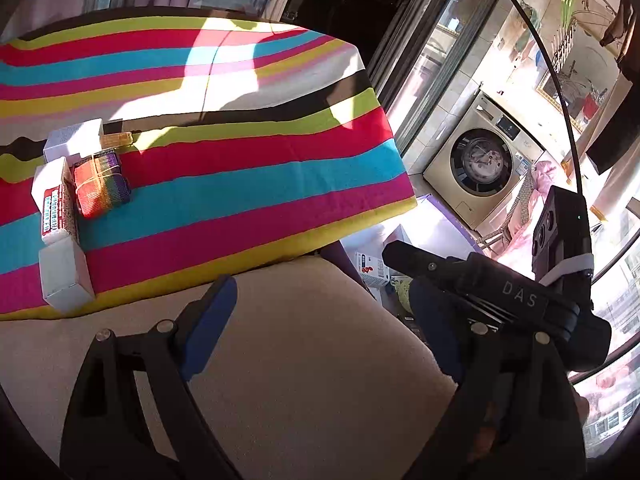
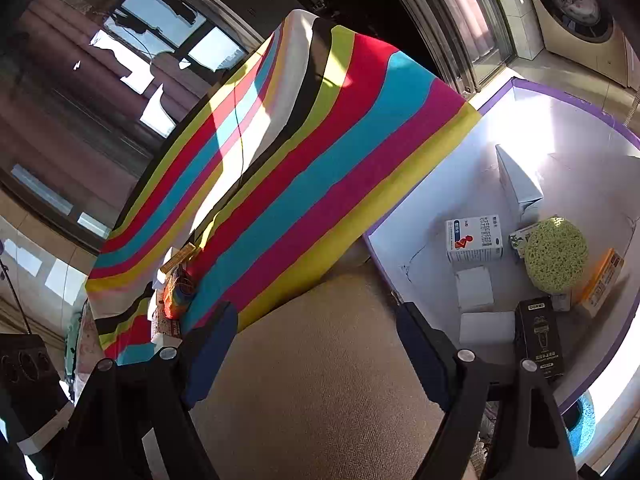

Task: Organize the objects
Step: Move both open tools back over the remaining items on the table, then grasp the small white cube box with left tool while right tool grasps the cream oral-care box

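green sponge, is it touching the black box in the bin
Apart. The right wrist view shows the green sponge sitting higher in the bin, with a strip of white floor and a small white box between it and the black box.

Washing machine [image 1: 482, 168] beyond striped cloth [image 1: 240, 184], sunlit windows [image 2: 160, 20].

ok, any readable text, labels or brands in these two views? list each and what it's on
"DAS": on the right gripper body, left wrist view.
"DORMI" (uncertain): top of the black box in the white bin.
White medicine box: print too small to read.
Orange box: unreadable.
Red-and-white box on the striped cloth: blurred.
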### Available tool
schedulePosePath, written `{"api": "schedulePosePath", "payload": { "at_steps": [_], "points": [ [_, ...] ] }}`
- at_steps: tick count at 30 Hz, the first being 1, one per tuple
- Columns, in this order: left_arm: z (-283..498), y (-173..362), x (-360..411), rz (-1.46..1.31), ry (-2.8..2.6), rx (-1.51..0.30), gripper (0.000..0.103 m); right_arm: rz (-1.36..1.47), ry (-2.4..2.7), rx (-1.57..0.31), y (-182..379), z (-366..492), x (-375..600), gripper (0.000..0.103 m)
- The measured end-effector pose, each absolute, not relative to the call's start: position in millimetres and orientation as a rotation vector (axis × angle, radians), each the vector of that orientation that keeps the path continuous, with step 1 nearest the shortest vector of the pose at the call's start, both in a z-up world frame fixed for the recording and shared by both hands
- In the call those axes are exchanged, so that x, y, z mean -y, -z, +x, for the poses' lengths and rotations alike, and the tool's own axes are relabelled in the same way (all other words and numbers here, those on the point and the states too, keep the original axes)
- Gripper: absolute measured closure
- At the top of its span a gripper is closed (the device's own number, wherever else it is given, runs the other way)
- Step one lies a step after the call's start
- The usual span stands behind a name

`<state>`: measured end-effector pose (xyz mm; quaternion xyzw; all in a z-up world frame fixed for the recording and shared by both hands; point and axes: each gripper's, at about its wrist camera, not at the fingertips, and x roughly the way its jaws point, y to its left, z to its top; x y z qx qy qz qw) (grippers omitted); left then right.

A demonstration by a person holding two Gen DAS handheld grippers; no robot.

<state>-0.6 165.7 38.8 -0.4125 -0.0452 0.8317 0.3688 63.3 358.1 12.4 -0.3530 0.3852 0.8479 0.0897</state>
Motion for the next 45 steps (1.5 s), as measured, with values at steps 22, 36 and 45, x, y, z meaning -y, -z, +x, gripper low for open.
{"api": "schedulePosePath", "payload": {
  "at_steps": [22, 36, 45],
  "points": [
    [-17.2, -24.0, -0.6, -1.201, -2.454, 0.379, 0.013, -1.220, -2.761, -0.892, -21.1, 20.6, -272.3, 0.018],
    [-61.1, -13.0, -22.4, -1.324, -2.372, 0.228, 0.013, -1.351, -2.827, -0.712, -15.8, -3.5, -237.8, 0.017],
    [-98.7, 14.1, -46.2, -1.484, -2.296, 0.194, 0.033, -1.374, -2.821, -0.688, -11.8, -11.1, -234.6, 0.014]
  ]
}}
